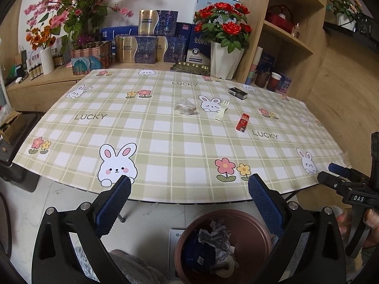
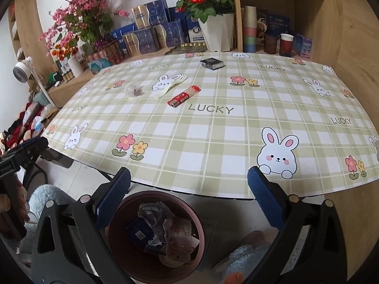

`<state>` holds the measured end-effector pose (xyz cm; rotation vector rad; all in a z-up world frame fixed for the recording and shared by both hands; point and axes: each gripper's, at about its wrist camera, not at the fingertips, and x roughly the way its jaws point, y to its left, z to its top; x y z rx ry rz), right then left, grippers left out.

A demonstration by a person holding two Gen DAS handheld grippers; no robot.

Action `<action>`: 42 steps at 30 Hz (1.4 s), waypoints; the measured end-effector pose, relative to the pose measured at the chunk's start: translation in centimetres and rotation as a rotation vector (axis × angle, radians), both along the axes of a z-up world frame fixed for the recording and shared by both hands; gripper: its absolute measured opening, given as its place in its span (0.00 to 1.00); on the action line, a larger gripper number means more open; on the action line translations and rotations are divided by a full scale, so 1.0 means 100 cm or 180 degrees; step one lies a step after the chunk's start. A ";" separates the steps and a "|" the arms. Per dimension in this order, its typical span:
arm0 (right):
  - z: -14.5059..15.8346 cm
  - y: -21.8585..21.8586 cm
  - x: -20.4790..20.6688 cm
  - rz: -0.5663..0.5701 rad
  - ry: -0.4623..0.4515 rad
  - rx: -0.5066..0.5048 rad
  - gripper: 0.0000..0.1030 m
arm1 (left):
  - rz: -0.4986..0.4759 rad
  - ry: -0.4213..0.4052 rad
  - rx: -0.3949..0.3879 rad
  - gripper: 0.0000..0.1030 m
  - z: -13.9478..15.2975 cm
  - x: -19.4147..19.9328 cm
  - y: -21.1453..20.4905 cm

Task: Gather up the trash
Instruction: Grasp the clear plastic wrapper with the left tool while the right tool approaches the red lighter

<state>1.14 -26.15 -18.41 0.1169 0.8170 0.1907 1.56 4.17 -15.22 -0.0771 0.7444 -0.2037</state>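
Observation:
On the checked tablecloth (image 1: 165, 142) lie a crumpled clear wrapper (image 1: 185, 107), a pale plastic fork (image 1: 220, 111), a red lighter (image 1: 242, 122) and a dark small box (image 1: 238, 92). The right wrist view shows the same wrapper (image 2: 134, 90), fork (image 2: 169, 86), lighter (image 2: 183, 96) and box (image 2: 212, 63). A brown bin (image 1: 251, 232) holding crumpled trash stands on the floor below the table's near edge. My left gripper (image 1: 189, 189) hangs open and empty above it. My right gripper (image 2: 189, 184) is also open and empty over the bin (image 2: 118, 227).
Flower pots, blue and gold boxes and cups crowd the wooden shelf (image 1: 291, 37) behind the table. A white vase of red roses (image 1: 225, 59) stands at the table's far edge. A person's knees in fuzzy fabric (image 2: 239, 255) sit beside the bin.

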 end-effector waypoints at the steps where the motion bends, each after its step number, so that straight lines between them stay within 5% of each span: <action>1: -0.003 0.001 0.004 0.0021 0.0048 -0.0032 0.94 | 0.0002 0.0014 0.0000 0.94 -0.002 0.003 0.000; 13: -0.022 0.003 0.057 -0.0167 0.0154 -0.0326 0.94 | -0.0021 0.0150 0.0070 0.94 -0.025 0.054 -0.003; 23: -0.027 -0.002 0.106 -0.0244 0.0168 -0.0273 0.94 | -0.0010 0.0148 -0.0063 0.94 -0.022 0.126 -0.016; 35: -0.049 -0.006 0.132 -0.0362 0.0289 -0.0196 0.94 | 0.0006 0.0485 -0.0305 0.93 -0.036 0.214 -0.036; 42: -0.054 -0.009 0.145 -0.0394 0.0363 0.0058 0.94 | 0.0280 0.0720 -0.0398 0.83 -0.059 0.257 -0.030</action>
